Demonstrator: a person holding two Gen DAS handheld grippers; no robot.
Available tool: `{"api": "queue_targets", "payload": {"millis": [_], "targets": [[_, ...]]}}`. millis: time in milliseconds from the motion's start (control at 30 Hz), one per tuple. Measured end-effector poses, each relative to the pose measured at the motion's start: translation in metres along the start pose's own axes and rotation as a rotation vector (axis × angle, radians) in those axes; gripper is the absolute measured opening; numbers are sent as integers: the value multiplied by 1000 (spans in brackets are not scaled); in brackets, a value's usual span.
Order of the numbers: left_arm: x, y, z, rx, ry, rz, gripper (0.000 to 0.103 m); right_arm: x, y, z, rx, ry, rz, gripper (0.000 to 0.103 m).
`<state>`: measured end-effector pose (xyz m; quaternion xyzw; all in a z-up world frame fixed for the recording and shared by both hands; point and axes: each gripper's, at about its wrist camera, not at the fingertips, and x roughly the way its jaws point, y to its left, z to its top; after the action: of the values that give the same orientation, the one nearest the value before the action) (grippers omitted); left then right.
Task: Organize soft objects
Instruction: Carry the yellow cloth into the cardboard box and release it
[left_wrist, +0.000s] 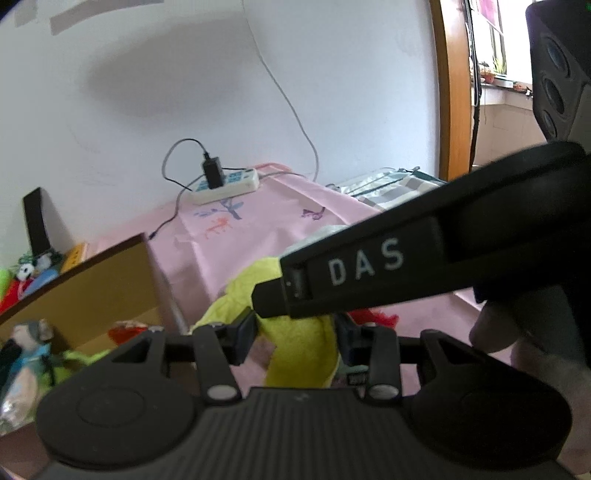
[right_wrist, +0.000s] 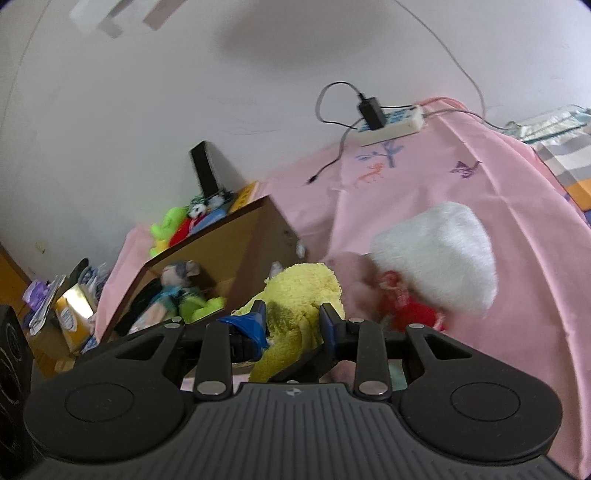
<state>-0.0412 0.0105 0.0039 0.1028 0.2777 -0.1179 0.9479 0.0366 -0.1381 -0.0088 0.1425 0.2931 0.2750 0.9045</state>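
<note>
A yellow plush toy (left_wrist: 295, 343) sits between the fingers of my left gripper (left_wrist: 295, 332), which is shut on it. The same yellow plush toy (right_wrist: 295, 306) is held between the fingers of my right gripper (right_wrist: 291, 325), also shut on it. The right gripper's body, marked DAS, crosses the left wrist view just above the toy (left_wrist: 369, 273). A white and pink plush with red parts (right_wrist: 432, 258) lies on the pink sheet (right_wrist: 480, 177) to the right. A brown cardboard box (right_wrist: 225, 243) with several plush toys inside stands to the left; it also shows in the left wrist view (left_wrist: 92, 288).
A white power strip (right_wrist: 388, 127) with a black charger and cables lies at the far edge of the pink sheet by the wall. More plush toys (right_wrist: 181, 225) lie behind the box. Clutter and packets (right_wrist: 66, 306) sit at far left. Folded bedding (left_wrist: 388, 184) lies far right.
</note>
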Motion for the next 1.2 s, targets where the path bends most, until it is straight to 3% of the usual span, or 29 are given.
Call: {"api": "queue_targets", "payload": {"millis": [333,600,867,1033,1200], "targets": [[-53,43,-13,-47,-48,116,39,16,71,-4,-131,13,90,15],[-58,90,-8,-73,-74,172,39,48,107,15,-190,13,129,15],[-13,135,14,-122,-77,118,39,90,111,49,-194,33,58,14],[27,160,24,-199,-18,61,39,118,98,65,-153,64,9,14],[56,180,28,-304,51,3,39,140,94,68,-210,87,-48,14]]}}
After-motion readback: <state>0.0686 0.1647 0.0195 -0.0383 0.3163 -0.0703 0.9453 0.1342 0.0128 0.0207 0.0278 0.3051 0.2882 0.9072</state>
